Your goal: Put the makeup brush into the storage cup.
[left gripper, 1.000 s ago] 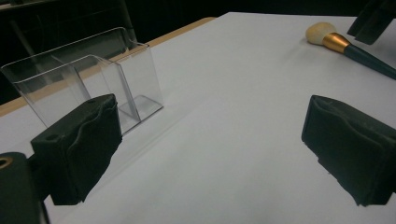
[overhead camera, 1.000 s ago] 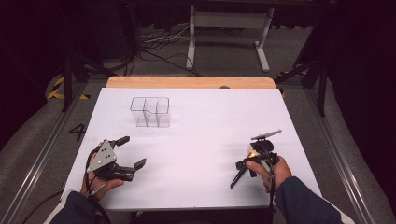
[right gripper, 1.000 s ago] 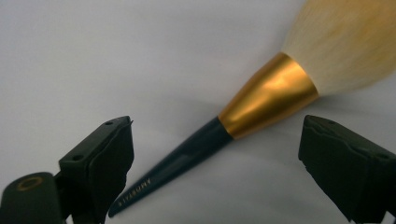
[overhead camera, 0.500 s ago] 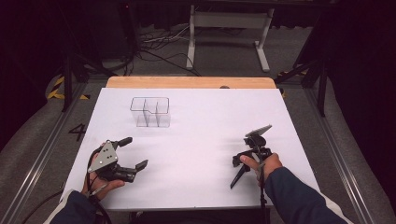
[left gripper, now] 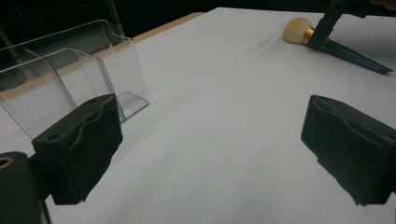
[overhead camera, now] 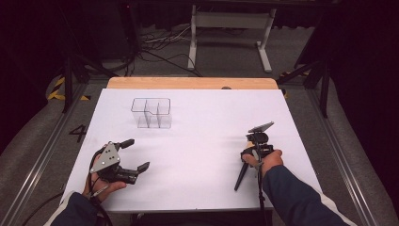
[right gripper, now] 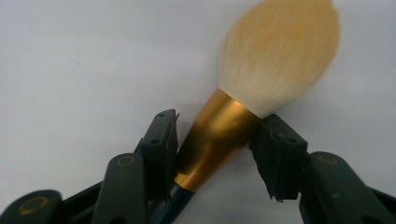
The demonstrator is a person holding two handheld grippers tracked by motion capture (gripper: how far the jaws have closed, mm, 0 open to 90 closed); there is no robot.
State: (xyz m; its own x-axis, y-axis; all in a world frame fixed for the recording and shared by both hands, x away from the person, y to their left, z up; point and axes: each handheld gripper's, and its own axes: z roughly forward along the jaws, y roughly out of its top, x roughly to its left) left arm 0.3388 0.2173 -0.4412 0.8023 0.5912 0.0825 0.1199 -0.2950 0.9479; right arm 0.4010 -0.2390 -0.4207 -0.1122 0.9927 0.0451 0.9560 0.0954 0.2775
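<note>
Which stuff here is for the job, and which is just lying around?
Probably for the job:
- makeup brush, between the right tongs at its gold collar
- clear plastic organizer, with nothing in it
- left tongs, open

Just around:
- cables on the floor
- metal stand legs

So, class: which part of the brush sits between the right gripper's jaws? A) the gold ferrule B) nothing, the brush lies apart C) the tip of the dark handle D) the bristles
A: in the right gripper view the right gripper has its jaws on either side of the gold ferrule of the brush.
</note>
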